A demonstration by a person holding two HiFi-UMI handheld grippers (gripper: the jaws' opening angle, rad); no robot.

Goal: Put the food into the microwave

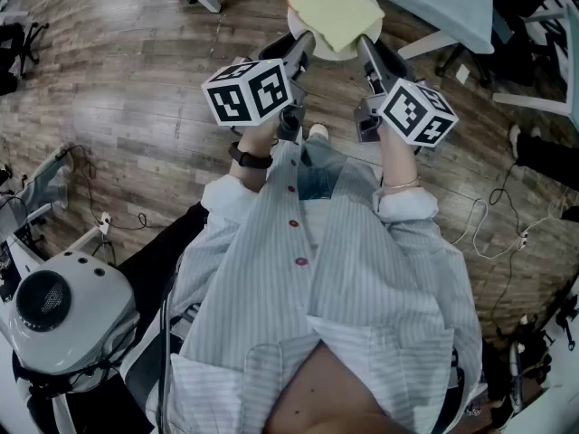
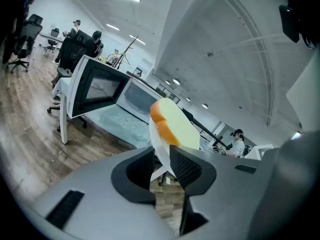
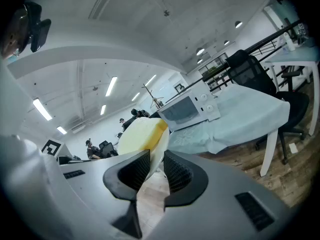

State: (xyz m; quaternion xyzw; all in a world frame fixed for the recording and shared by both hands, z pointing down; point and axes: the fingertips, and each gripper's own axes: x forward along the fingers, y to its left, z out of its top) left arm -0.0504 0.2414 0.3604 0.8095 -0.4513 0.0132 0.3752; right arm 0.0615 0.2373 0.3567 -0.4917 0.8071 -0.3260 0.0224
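Note:
A white plate (image 1: 314, 49) carries a pale yellow slab of food (image 1: 336, 5) with an orange edge. I hold the plate in the air from both sides. My left gripper (image 1: 306, 40) is shut on its left rim and my right gripper (image 1: 363, 43) is shut on its right rim. In the left gripper view the plate's rim (image 2: 159, 145) stands on edge between the jaws of the left gripper (image 2: 161, 157), food (image 2: 174, 124) above. Ahead is the white microwave (image 2: 141, 100), its door (image 2: 97, 88) swung open. In the right gripper view the right gripper (image 3: 156, 166) pinches the plate (image 3: 159, 145) under the food (image 3: 138, 132), microwave (image 3: 192, 109) beyond.
The microwave stands on a table with a pale cloth (image 1: 441, 2). Office chairs (image 2: 75, 51) and seated people are behind it. A white machine (image 1: 56, 306) and cables (image 1: 109, 220) lie on the wooden floor at my lower left. A black chair (image 3: 252, 76) is tucked under the table's right end.

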